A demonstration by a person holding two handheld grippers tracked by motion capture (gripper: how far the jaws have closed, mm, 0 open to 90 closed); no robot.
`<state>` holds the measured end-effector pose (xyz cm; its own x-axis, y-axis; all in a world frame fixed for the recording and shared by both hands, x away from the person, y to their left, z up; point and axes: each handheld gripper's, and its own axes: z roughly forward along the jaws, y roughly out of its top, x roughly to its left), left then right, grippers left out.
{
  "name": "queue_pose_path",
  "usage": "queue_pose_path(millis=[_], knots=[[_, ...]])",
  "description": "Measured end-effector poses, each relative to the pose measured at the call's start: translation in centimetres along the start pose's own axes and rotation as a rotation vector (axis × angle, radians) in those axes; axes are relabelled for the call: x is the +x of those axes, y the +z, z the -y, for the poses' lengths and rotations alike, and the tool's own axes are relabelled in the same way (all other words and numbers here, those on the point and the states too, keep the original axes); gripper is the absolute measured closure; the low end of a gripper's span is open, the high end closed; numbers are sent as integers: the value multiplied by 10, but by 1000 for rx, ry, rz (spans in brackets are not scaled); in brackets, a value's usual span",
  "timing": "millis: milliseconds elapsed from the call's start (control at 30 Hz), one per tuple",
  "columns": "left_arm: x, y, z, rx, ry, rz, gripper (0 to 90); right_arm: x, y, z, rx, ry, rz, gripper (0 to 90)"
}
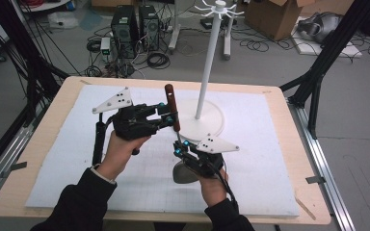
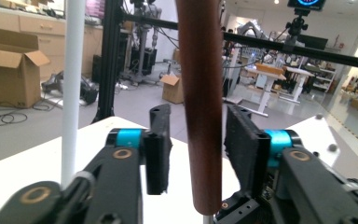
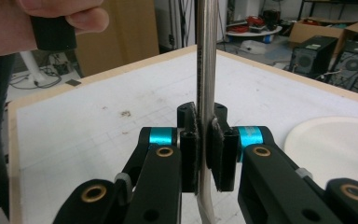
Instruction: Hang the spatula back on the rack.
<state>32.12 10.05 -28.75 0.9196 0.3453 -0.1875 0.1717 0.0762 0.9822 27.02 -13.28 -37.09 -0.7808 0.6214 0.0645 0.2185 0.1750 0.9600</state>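
A utensil stands upright over the white mat (image 1: pixel 67 168): brown wooden handle (image 1: pixel 170 102) on top, thin metal shaft (image 1: pixel 178 134) below, grey head (image 1: pixel 181 174) low by the right hand. My left gripper (image 1: pixel 171 117) brackets the handle. In the left gripper view the handle (image 2: pixel 200 116) stands between the jaws of my left gripper (image 2: pixel 200 135), with a gap on its left side and the right pad about touching. My right gripper (image 1: pixel 179 147) is shut on the shaft. In the right gripper view both pads of my right gripper (image 3: pixel 204 140) press the shaft (image 3: pixel 205 60).
A white hanger stand rises just behind the utensil, with a thin pole (image 1: pixel 208 72), a round base (image 1: pixel 211 124) and hooks on top. The pole (image 2: pixel 72 84) and base (image 3: pixel 335 140) lie close to the grippers. Computers, cables and boxes sit on the floor beyond the table.
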Motion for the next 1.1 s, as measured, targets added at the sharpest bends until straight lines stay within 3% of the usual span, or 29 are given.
queue_pose_path(millis=[33, 100, 200, 267, 333, 500, 633, 767, 1100], knots=[[0, 2, 0, 3, -3, 0, 703, 0, 0, 1, -1, 2, 5, 841], [3, 7, 0, 13, -49, 50, 726, -2, -1, 3, 0, 21, 3, 841], [3, 15, -1, 37, -42, 71, 732, -6, -3, 4, 6, 20, -21, 809], [4, 20, -5, 51, -24, 79, 733, -7, -8, 3, -9, 19, -19, 597], [8, 23, -10, 56, -16, 86, 733, -12, -15, 2, -14, 0, -9, 490], [17, 32, -27, 81, 9, 91, 733, -31, -35, 7, 24, -41, 91, 312], [22, 41, -42, 98, 27, 93, 734, -48, -50, 18, 51, -7, 175, 205], [26, 50, -58, 109, 43, 95, 733, -61, -63, 28, 64, 1, 232, 204], [36, 75, -92, 113, 45, 122, 733, -80, -82, 39, 75, 27, 290, 188]])
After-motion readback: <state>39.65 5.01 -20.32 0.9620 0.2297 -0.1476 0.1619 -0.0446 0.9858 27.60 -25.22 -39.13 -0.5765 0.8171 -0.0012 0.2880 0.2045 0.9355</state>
